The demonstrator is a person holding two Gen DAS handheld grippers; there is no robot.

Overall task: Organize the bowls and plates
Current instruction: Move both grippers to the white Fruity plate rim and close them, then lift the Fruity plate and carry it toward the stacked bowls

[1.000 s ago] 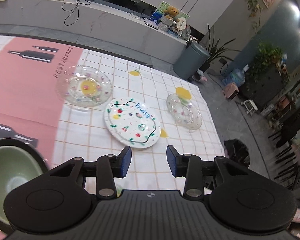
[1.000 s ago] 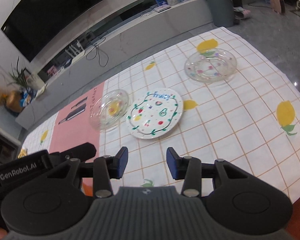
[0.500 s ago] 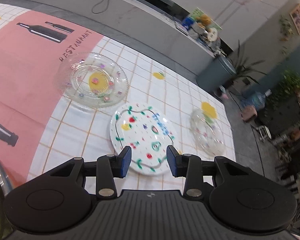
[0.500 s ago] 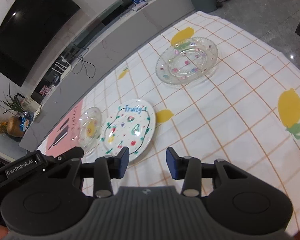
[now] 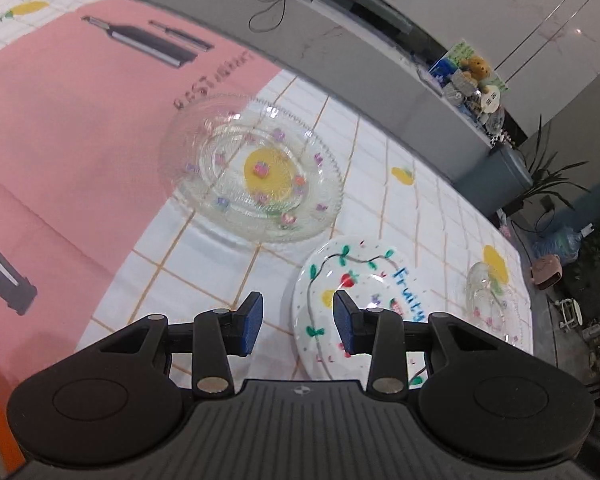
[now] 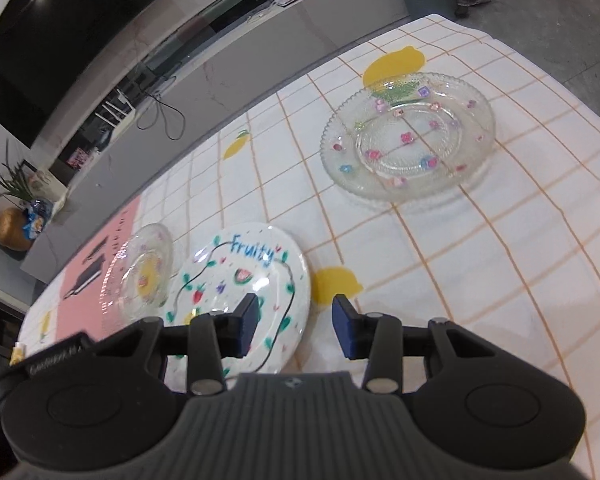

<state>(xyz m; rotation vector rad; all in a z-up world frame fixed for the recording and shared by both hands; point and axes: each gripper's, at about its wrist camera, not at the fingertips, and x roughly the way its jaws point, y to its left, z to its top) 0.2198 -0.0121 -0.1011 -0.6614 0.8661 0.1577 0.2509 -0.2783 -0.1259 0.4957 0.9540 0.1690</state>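
A white plate (image 5: 364,292) painted with fruit and the word "Fruity" lies on the checked tablecloth between two clear glass plates with flower dots. In the left wrist view one glass plate (image 5: 256,176) lies ahead on the pink and white border; the other glass plate (image 5: 490,300) is far right. My left gripper (image 5: 298,326) hangs open and empty over the white plate's left rim. In the right wrist view the white plate (image 6: 240,276) is lower left, a glass plate (image 6: 408,136) ahead right, another glass plate (image 6: 142,272) left. My right gripper (image 6: 294,328) is open and empty above the white plate's right edge.
A grey counter (image 5: 340,52) with cables, books and a plush bear runs behind the table. The table's far edge (image 6: 540,64) drops to the floor at right. A bin (image 5: 496,176) and plants stand beyond. The left gripper's body (image 6: 52,360) shows at lower left.
Both grippers have come down and closer to the plates. The left view has swung left, so the green bowl is out of frame. Both jaws stand as wide as before.
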